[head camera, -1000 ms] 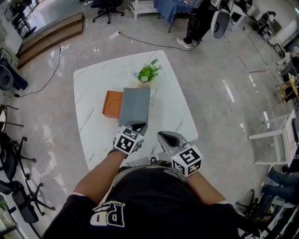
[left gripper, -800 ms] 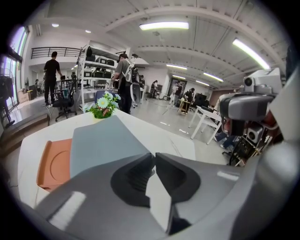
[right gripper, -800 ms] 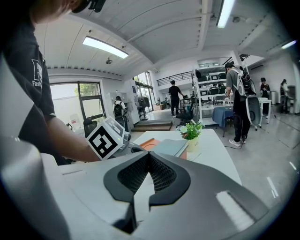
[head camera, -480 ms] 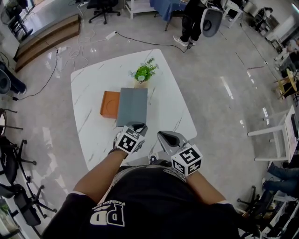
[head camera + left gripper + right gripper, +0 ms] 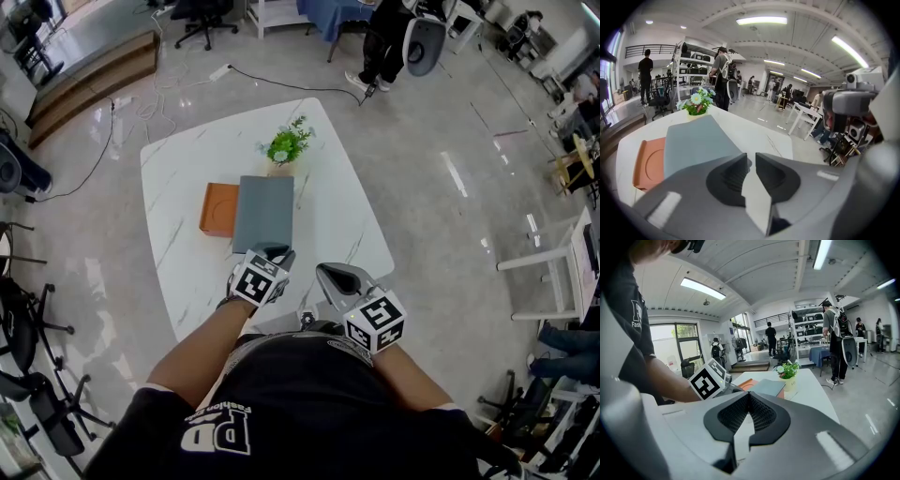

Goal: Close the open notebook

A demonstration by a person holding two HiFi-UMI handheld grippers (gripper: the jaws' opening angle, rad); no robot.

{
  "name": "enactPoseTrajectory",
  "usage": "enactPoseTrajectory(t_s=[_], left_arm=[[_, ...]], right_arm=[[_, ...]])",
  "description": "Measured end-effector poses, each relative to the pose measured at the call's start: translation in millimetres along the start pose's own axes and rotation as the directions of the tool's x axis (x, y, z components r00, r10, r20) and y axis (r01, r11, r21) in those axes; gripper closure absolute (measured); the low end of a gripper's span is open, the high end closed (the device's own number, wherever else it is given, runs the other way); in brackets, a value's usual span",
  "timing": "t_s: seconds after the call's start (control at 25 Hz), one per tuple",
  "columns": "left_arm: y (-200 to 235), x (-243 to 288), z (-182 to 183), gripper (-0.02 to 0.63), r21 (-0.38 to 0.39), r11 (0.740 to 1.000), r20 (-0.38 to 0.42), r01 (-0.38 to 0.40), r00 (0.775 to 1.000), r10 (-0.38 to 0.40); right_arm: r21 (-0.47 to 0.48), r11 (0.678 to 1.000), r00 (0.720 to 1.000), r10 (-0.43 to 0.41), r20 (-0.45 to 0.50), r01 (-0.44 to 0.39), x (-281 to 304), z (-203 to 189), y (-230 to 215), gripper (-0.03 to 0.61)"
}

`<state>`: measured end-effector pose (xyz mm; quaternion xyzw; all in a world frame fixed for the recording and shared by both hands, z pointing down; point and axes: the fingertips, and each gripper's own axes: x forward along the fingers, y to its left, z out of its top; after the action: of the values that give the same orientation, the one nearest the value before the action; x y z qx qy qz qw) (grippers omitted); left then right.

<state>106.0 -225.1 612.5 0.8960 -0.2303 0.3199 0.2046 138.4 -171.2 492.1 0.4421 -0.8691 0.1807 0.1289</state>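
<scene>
Since a second ago the white bench [image 5: 328, 187] has drifted slightly up-left in the head view, both tools keeping to its near edge. Mid-bench the grey notebook [image 5: 263, 214] lies flat against an orange tray [image 5: 217, 208]; we judge it thin, light and prone to sliding on marble, so we would pinch the cover's free long edge. Our left tool [image 5: 274, 253] is narrowly parted and empty, our right tool [image 5: 328, 274] pressed together on nothing.

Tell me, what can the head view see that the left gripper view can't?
Only the head view shows the person's black shirt and the cables on the floor. Only the left gripper view shows the ceiling lights and the tall shelves. Both show the white table, the grey notebook, the orange tray beside it and the flower pot.
</scene>
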Motion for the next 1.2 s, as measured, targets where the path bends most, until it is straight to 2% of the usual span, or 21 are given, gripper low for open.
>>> enactPoseTrajectory(t_s=[0.36, 0.64, 0.96, 1.2], left_arm=[[6, -23, 12, 0.537, 0.005, 0.999, 0.069, -0.035, 0.997, 0.034], [12, -58, 25, 0.537, -0.035, 0.998, 0.154, -0.058, 0.986, 0.062], [28, -105, 28, 0.538, -0.131, 0.984, 0.262, -0.117, 0.954, 0.148], [32, -137, 27, 0.54, -0.167, 0.975, 0.311, -0.143, 0.931, 0.19]], right_arm=[[-0.01, 1.0, 1.0, 0.022, 0.014, -0.021, 3, 7, 9, 0.578], [-0.026, 0.999, 0.999, 0.045, 0.03, -0.044, 11, 17, 19, 0.578], [-0.048, 0.997, 0.997, 0.064, 0.045, -0.062, 17, 29, 22, 0.578], [-0.065, 0.995, 0.996, 0.078, 0.042, -0.075, 23, 37, 22, 0.578]])
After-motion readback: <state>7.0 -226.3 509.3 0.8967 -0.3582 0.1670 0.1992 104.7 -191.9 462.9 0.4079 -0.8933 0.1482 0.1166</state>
